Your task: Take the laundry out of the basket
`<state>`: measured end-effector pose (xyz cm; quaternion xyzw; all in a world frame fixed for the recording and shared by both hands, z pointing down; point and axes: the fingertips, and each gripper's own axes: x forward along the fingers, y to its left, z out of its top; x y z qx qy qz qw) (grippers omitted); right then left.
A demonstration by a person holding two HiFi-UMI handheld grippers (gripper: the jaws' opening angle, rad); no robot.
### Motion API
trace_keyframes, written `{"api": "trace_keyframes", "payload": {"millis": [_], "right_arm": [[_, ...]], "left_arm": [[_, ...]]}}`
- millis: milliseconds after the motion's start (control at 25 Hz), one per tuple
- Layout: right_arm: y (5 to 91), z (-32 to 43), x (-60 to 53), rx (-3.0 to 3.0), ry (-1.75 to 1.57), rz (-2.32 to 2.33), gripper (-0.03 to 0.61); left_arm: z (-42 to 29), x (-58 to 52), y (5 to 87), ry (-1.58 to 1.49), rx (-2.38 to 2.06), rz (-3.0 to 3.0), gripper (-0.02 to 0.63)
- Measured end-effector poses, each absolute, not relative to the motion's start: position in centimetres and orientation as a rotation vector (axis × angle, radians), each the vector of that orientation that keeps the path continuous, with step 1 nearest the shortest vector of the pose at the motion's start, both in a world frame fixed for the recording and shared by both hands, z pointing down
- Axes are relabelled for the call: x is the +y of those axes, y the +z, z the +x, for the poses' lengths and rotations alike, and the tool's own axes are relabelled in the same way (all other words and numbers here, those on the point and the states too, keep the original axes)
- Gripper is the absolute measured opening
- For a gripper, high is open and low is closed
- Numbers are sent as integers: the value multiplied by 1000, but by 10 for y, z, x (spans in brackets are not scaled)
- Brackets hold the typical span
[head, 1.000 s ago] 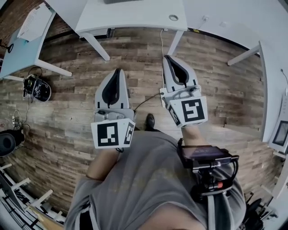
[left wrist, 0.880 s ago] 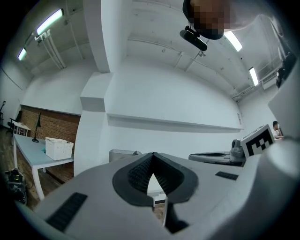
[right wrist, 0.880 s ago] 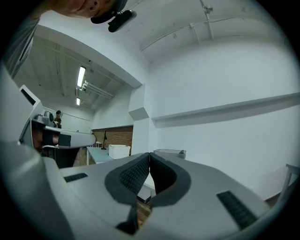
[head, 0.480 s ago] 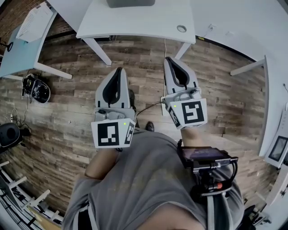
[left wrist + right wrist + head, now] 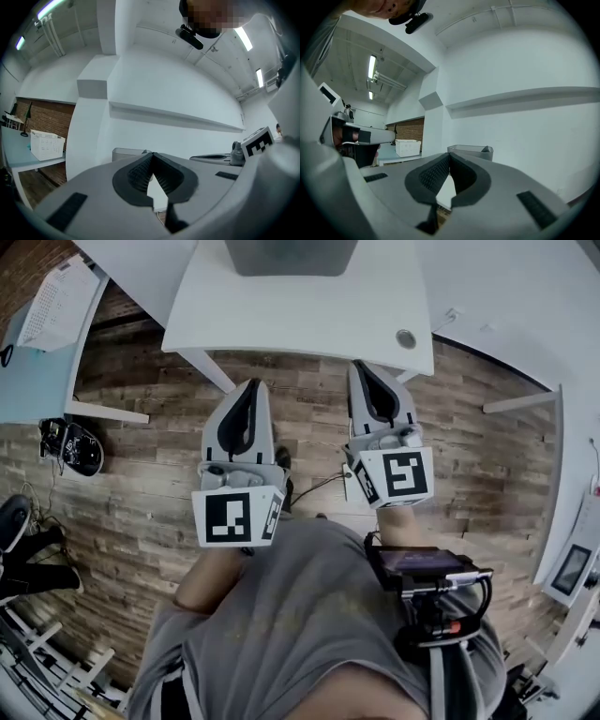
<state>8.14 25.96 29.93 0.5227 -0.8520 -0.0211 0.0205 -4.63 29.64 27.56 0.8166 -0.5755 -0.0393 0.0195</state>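
The left hand-held gripper (image 5: 151,155) and the right hand-held gripper (image 5: 449,156) both have their jaws pressed together with nothing between them. They point level at a grey basket (image 5: 471,151) on the white desk (image 5: 300,320) straight ahead, which looks out of reach from here. A dark tip (image 5: 486,149) pokes above its rim, probably laundry. Cloth should be light, soft and limp, so pinching a bunched fold near the top looks safer than a loose edge. The jaws must open first.
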Motion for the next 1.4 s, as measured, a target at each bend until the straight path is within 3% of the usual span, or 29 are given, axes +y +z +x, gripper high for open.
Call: {"api": "trace_keyframes", "payload": {"millis": [480, 1400], "right_arm": [[279, 18, 147, -2600, -129, 1625, 9], [273, 83, 10, -2605, -103, 1753, 9]], "left_arm": [[-113, 182, 264, -207, -1757, 2528, 8], [-41, 33, 264, -112, -1660, 2630, 8]]}}
